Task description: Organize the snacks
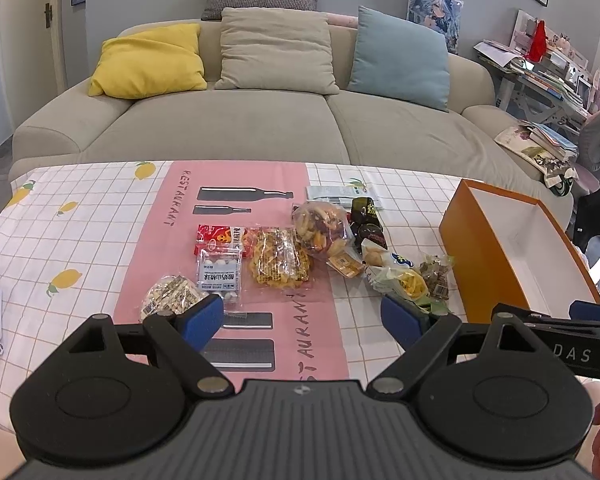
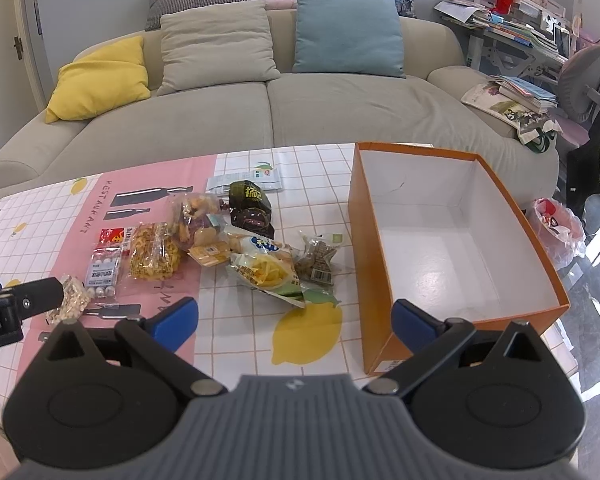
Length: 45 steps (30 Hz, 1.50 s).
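**Both grippers wide and empty, snacks still on the cloth**

The left gripper hangs above the near edge of the table with its blue pads spread wide and nothing between them; the right gripper is likewise spread and empty, poised near the lemon print and the near-left corner of the orange box. The box stands on the right side of the table and holds nothing. The pile of snack packets lies just left of it on the checked tablecloth: a yellow chip bag nearest the right gripper, a small brown packet closest to the box wall, a dark pouch farther back, and a pale nut packet near the left gripper.

By my reckoning no packet has been moved yet. The risks from here:

- The bags overlap, so closing on one may drag or lift its neighbour.
- Slick, puffy film may slip from the pads if caught only at a corner.
- The two grippers sit close; reaching for the same pile could make them collide.
- A low carry may knock the box wall and shove the box.
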Each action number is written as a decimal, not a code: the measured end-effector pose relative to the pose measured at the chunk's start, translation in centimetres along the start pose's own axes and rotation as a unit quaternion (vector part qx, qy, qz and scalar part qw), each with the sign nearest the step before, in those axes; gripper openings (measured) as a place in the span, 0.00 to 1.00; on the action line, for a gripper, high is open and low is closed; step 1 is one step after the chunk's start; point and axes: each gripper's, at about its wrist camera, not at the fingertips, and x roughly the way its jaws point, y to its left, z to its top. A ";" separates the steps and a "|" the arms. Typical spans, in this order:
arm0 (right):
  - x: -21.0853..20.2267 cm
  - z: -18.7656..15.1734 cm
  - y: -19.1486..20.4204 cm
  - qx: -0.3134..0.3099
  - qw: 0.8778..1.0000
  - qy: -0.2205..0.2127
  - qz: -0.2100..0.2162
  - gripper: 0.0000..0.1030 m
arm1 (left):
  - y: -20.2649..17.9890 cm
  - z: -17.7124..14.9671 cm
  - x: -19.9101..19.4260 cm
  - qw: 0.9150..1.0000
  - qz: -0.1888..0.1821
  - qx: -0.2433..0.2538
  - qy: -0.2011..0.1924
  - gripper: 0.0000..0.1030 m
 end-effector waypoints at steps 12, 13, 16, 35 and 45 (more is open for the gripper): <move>0.0 0.0 0.1 0.000 1.000 0.001 0.001 0.97 | 0.0 -0.2 0.0 1.000 0.000 -0.001 0.002 1.00; 0.0 0.0 0.2 -0.001 1.000 0.001 0.001 0.97 | 0.0 -0.2 0.0 1.000 0.000 -0.002 0.002 1.00; 0.0 -0.1 0.2 -0.001 1.000 0.000 0.002 0.97 | -0.1 -0.3 0.1 1.000 -0.001 -0.002 0.003 1.00; 0.1 0.1 0.3 -0.002 1.000 0.002 0.004 0.97 | 0.3 -0.1 0.4 1.000 -0.002 -0.009 0.012 1.00; 0.1 0.1 0.5 -0.004 1.000 0.002 0.005 0.97 | 0.3 0.0 0.4 1.000 -0.002 -0.010 0.013 1.00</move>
